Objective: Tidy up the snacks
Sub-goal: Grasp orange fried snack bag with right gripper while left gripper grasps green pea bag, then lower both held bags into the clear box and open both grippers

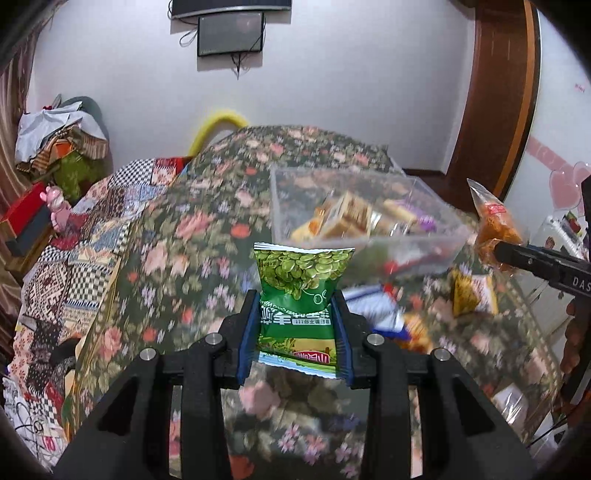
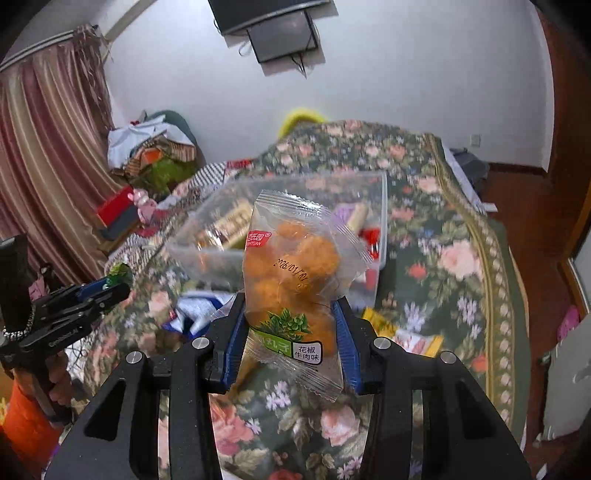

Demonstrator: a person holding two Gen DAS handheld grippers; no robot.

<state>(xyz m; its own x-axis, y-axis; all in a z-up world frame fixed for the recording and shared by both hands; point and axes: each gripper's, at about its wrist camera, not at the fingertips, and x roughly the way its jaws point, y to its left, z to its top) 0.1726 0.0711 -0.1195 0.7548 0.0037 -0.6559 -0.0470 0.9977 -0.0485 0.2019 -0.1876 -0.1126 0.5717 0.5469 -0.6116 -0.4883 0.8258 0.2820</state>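
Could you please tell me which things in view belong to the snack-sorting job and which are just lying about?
Part of the job:
- green pea packet, in left gripper
- orange snack packet, in right gripper
- clear bin
- loose packets

Lying about:
- pink toy
- clothes pile
- wall screen

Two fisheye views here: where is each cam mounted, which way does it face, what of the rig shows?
Left wrist: on the left gripper, looking along its fingers over the floral bedspread at the clear bin; it clamps a green pea packet. The right gripper enters at right.
Right wrist: on the right gripper, facing the same bin; it clamps an orange snack packet. The left gripper and a hand show at left.
Shared: bin, bedspread, wall screen, each other's gripper.
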